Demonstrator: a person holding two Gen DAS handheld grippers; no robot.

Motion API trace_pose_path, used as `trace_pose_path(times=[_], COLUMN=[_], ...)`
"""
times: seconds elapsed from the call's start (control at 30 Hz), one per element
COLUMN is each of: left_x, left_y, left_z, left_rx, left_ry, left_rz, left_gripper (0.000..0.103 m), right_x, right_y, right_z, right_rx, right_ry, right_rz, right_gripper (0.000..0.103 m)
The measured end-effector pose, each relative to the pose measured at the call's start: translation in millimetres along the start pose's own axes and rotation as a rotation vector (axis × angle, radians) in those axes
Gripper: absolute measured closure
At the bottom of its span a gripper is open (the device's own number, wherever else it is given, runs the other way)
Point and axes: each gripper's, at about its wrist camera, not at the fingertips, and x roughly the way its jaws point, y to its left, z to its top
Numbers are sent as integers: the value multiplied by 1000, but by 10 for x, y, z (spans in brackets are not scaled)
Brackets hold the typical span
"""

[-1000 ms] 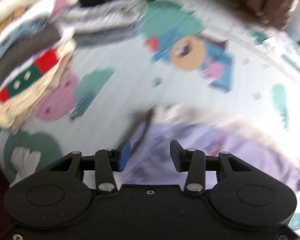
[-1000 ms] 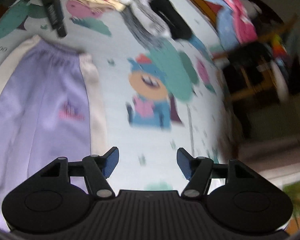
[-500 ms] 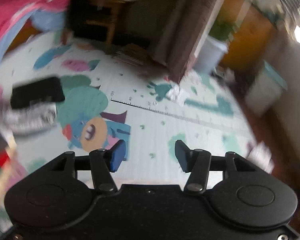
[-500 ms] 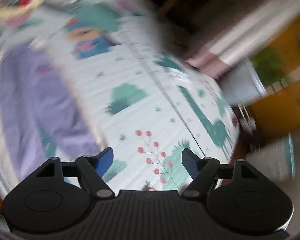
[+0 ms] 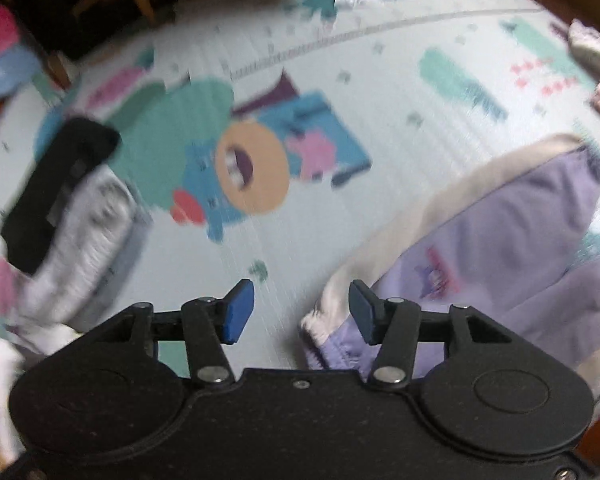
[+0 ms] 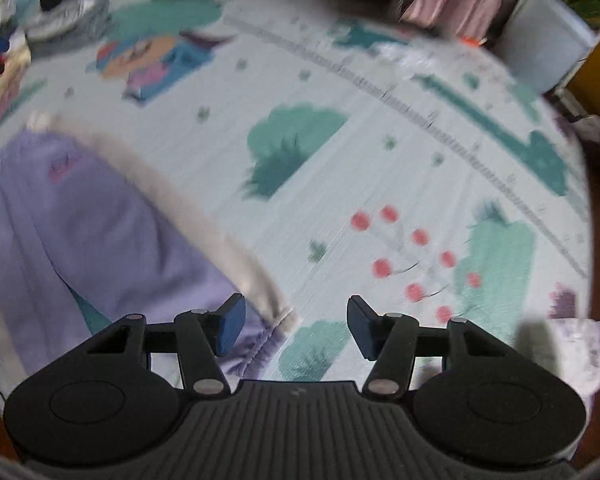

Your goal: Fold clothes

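The lilac trousers [image 5: 512,240] lie spread flat on the patterned play mat [image 5: 360,100], not yet folded, and both tools hang just above the same end of them, the gathered cuffs.

The left tongs [image 5: 300,312] stand wide open with nothing between the blue pads. Their right pad sits over the cream side stripe, and the gathered cuff [image 5: 324,340] lies just below and slightly right of the gap. From there the leg runs away forward and to the right, so its long axis slants off diagonally from the tongs rather than straight ahead.

The right tongs [image 6: 294,326] are likewise fully apart and empty. In this view the trousers [image 6: 92,220] lie to the left; the nearest cuff [image 6: 260,344] is under the left pad, and the leg stretches forward and left toward the waist end. The mat lies bare to the right of these tongs.

So each tool has a cuff almost beneath it, one on its right side and one on its left. My guess is that each needs only a short inward shift and a dip to pinch a cuff. A fold up toward the waist would then run along the legs, away from both tongs. Motion blur hides whether either pad already touches cloth.

Away to the left of the left tongs sits a heap of other clothes [image 5: 72,220], dark and grey.
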Motion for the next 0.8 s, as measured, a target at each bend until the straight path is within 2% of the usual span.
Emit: trace_pose_path(times=[0.2, 0.43, 0.47, 0.53, 0.63, 0.73, 0.8], left_x=[642, 948, 960, 983, 1003, 1018, 1027], left_y=[74, 86, 97, 135, 232, 304, 309], left_z=[-243, -423, -422, -426, -458, -510, -535], left_rx=[-44, -105, -116, -140, -188, -230, -239], left_ry=[40, 49, 46, 41, 33, 28, 28], left_rz=[-81, -150, -163, -180, -200, -223, -225], left_gripper=[54, 56, 57, 70, 77, 80, 87], right_x=[617, 929, 970, 1055, 1156, 1212, 1209], right_y=[-105, -251, -268, -301, -289, -253, -300], right_z=[-132, -244, -255, -280, -326, -371, -387], right_rx=[43, 134, 149, 172, 186, 189, 225], right_ry=[23, -39, -39, -31, -4, -8, -27], right_rz=[70, 176, 183, 188, 205, 205, 209], right_gripper=[46, 46, 46, 46, 46, 53, 77])
